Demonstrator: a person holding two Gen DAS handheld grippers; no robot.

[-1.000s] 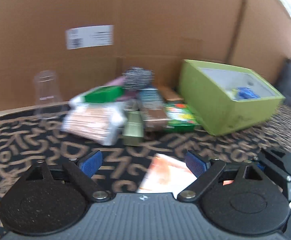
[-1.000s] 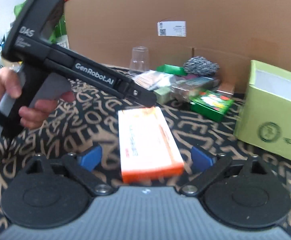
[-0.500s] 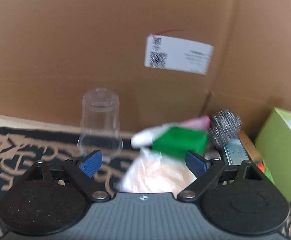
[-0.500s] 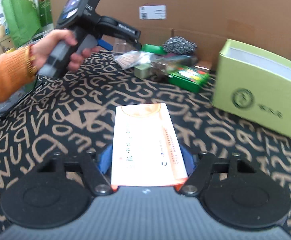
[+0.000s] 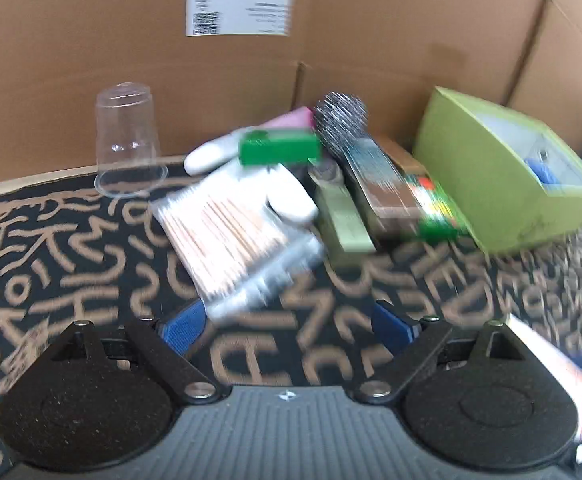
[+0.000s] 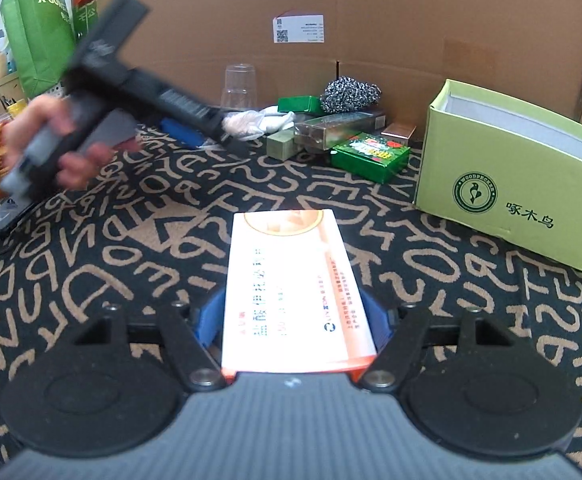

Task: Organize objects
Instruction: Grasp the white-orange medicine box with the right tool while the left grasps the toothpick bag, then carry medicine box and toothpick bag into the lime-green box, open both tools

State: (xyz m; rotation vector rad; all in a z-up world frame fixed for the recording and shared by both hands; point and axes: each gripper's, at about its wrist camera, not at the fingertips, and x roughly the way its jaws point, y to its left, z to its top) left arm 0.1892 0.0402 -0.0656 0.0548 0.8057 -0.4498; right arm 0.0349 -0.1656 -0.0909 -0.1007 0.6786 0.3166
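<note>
My right gripper (image 6: 293, 322) is shut on a white and orange carton (image 6: 291, 280) and holds it above the patterned cloth. My left gripper (image 5: 291, 326) is open and empty, just short of a packet of cotton swabs (image 5: 231, 236) at the front of a pile of small items. It also shows in the right wrist view (image 6: 195, 126), held by a hand. The pile holds a green box (image 5: 279, 146), a steel scourer (image 5: 341, 120), a grey-green box (image 5: 343, 216) and a green printed box (image 6: 369, 154). An open light green box (image 6: 507, 184) stands to the right.
An upturned clear plastic cup (image 5: 127, 136) stands left of the pile. A tall cardboard wall (image 5: 331, 32) closes off the back. The black cloth with tan letters (image 6: 131, 240) covers the table. Green bags (image 6: 39, 32) stand at far left.
My left gripper swung up toward the cardboard wall, then tilted back down over the pile, still open. My right gripper closed on the carton and drew it back.
</note>
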